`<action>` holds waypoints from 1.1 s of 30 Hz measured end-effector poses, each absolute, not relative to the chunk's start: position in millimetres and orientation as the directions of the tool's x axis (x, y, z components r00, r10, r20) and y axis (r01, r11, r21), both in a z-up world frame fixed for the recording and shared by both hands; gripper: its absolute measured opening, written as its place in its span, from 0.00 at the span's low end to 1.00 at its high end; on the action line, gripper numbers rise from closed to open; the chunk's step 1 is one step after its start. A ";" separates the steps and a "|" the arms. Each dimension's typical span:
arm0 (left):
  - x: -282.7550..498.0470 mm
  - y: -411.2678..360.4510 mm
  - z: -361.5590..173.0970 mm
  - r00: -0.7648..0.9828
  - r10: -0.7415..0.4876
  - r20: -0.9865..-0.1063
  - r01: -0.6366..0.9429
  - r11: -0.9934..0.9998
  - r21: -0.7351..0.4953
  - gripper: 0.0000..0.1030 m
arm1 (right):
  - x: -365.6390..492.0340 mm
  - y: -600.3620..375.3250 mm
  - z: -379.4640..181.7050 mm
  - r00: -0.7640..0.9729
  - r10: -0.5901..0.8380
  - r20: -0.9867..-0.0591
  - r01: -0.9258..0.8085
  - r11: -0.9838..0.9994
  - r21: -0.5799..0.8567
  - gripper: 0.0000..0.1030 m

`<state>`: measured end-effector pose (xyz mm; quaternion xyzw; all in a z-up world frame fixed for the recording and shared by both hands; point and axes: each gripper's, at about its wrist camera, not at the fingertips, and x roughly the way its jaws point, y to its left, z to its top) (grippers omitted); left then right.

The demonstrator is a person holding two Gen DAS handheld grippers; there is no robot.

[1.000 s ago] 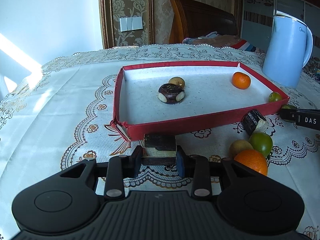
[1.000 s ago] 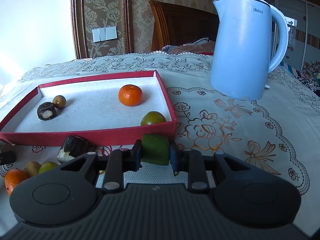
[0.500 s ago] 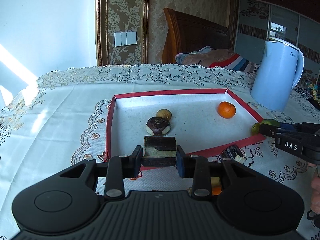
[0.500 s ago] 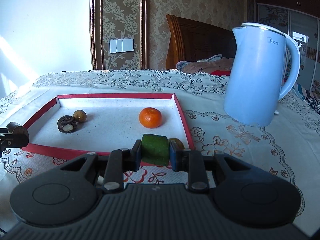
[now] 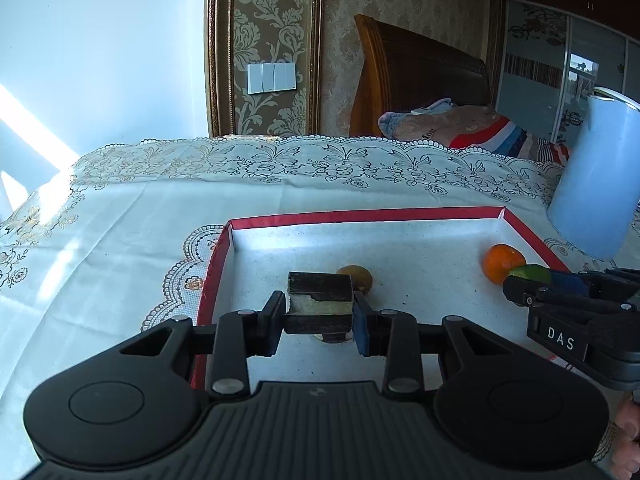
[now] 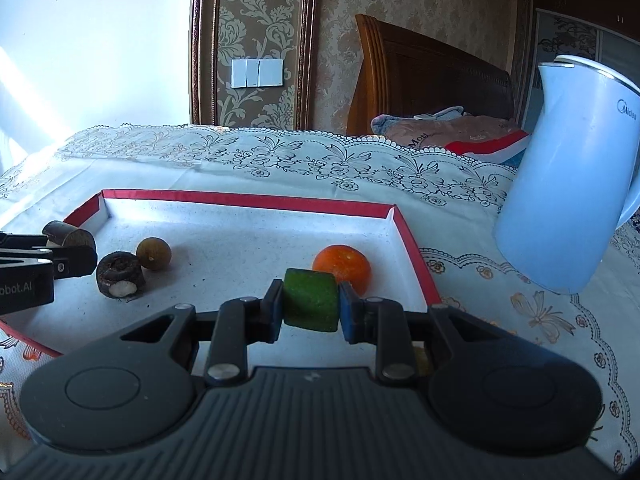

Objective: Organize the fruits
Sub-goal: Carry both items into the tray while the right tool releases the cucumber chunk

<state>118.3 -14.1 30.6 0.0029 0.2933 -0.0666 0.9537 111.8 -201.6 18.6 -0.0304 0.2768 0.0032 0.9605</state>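
Tablecloth point(image 6: 280, 160) of white lace spreads under everything, with my pale blue kettle point(image 6: 568, 184) standing on it off to the right. Between them sits the red-walled tray point(image 6: 416, 256), its white floor holding an orange point(image 6: 342, 268), a dark cut fruit point(image 6: 119, 278) and a small brown fruit point(image 6: 154, 253) just beside it. My left gripper point(image 5: 320, 312) hangs over the tray's left part, jaws clamped on a dark fruit chunk point(image 5: 320, 298) with a pale cut face. My right gripper point(image 6: 311, 306) is over the tray's right part, close in front of the orange, pinching a green fruit point(image 6: 311, 300) squarely between its pads.
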 end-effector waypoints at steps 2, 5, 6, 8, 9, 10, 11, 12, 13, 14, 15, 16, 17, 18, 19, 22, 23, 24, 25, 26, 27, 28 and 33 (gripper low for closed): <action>124.2 -14.3 27.5 0.816 -0.113 -0.567 0.117 0.993 -0.030 0.33 | 118.3 -199.7 17.5 0.845 -0.007 -0.535 -0.027 0.998 -0.056 0.25; 133.1 -14.2 23.3 0.814 -0.088 -0.575 0.096 0.995 -0.017 0.33 | 128.2 -196.1 16.4 0.841 -0.001 -0.541 -0.032 0.998 -0.053 0.25; 135.7 -13.9 22.6 0.814 -0.081 -0.576 0.091 0.996 -0.011 0.33 | 132.2 -194.6 15.8 0.839 0.000 -0.544 -0.033 0.998 -0.051 0.25; 140.2 -13.3 21.2 0.813 -0.072 -0.577 0.083 0.997 -0.008 0.33 | 138.3 -192.3 14.4 0.837 0.000 -0.547 -0.035 0.998 -0.053 0.25; 142.5 -12.7 21.1 0.813 -0.071 -0.577 0.080 0.997 -0.011 0.33 | 140.7 -191.1 14.2 0.840 0.001 -0.542 -0.037 0.998 -0.055 0.25; 144.6 -12.3 20.9 0.813 -0.071 -0.577 0.080 0.997 -0.011 0.33 | 143.1 -189.7 14.4 0.843 0.002 -0.539 -0.041 0.997 -0.061 0.25; 147.4 -12.3 20.5 0.813 -0.068 -0.578 0.077 0.997 -0.009 0.33 | 145.2 -188.7 14.6 0.843 0.004 -0.539 -0.044 0.997 -0.062 0.25; 149.3 -12.3 20.3 0.814 -0.062 -0.578 0.072 0.997 -0.006 0.33 | 147.2 -188.5 14.6 0.841 0.007 -0.540 -0.044 0.997 -0.056 0.25; 151.2 -12.4 19.7 0.815 -0.056 -0.577 0.067 0.998 -0.002 0.33 | 150.5 -188.1 14.3 0.838 0.016 -0.545 -0.047 0.998 -0.043 0.25; 152.2 -12.9 19.4 0.817 -0.049 -0.575 0.062 0.998 0.004 0.33 | 152.4 -187.4 13.8 0.837 0.024 -0.546 -0.054 0.998 -0.039 0.25; 153.6 -13.5 18.5 0.819 -0.042 -0.573 0.057 0.998 0.008 0.33 | 154.0 -185.8 13.2 0.839 0.027 -0.544 -0.062 0.997 -0.047 0.25; 154.4 -13.6 18.0 0.820 -0.040 -0.572 0.055 0.998 0.010 0.33 | 155.7 -183.9 12.3 0.840 0.026 -0.541 -0.066 0.996 -0.056 0.25; 155.4 -13.5 17.5 0.821 -0.036 -0.570 0.051 0.999 0.011 0.33 | 157.5 -182.7 11.2 0.840 0.025 -0.542 -0.068 0.996 -0.060 0.25; 156.5 -13.1 17.0 0.821 -0.034 -0.569 0.048 0.999 0.009 0.33 | 159.7 -182.1 9.9 0.837 0.023 -0.546 -0.067 0.996 -0.060 0.25; 157.0 -12.6 16.5 0.822 -0.034 -0.569 0.046 0.999 0.008 0.33 | 162.3 -181.8 8.3 0.834 0.020 -0.551 -0.064 0.996 -0.061 0.25; 158.1 -12.5 15.4 0.825 -0.028 -0.564 0.042 0.999 0.011 0.34 | 167.3 -182.4 4.5 0.824 0.015 -0.566 -0.061 0.996 -0.063 0.25; 158.5 -13.2 15.1 0.826 -0.023 -0.564 0.039 0.999 0.016 0.34 | 168.0 -182.8 3.8 0.822 0.016 -0.570 -0.061 0.996 -0.060 0.25; 158.5 -13.9 14.7 0.828 -0.020 -0.561 0.039 0.999 0.021 0.34 | 168.7 -183.2 2.8 0.819 0.017 -0.574 -0.061 0.997 -0.057 0.25; 157.9 -14.4 14.5 0.829 -0.019 -0.559 0.039 0.999 0.025 0.34 | 169.3 -183.4 1.9 0.817 0.016 -0.576 -0.060 0.997 -0.056 0.25; 157.1 -15.1 14.2 0.831 -0.017 -0.557 0.039 0.999 0.028 0.34 | 169.1 -183.8 1.7 0.819 0.015 -0.574 -0.058 0.997 -0.057 0.24; 156.9 -15.3 14.0 0.831 -0.015 -0.556 0.037 0.999 0.028 0.34 | 169.2 -184.2 1.7 0.818 0.016 -0.575 -0.058 0.997 -0.055 0.24; 157.0 -15.2 13.8 0.831 -0.013 -0.555 0.035 0.999 0.029 0.34 | 169.4 -184.2 1.8 0.818 0.016 -0.575 -0.057 0.997 -0.054 0.24; 156.8 -13.6 11.7 0.837 0.024 -0.547 0.002 0.999 0.046 0.53 | 170.8 -184.5 0.3 0.814 0.022 -0.581 -0.062 0.997 -0.048 0.27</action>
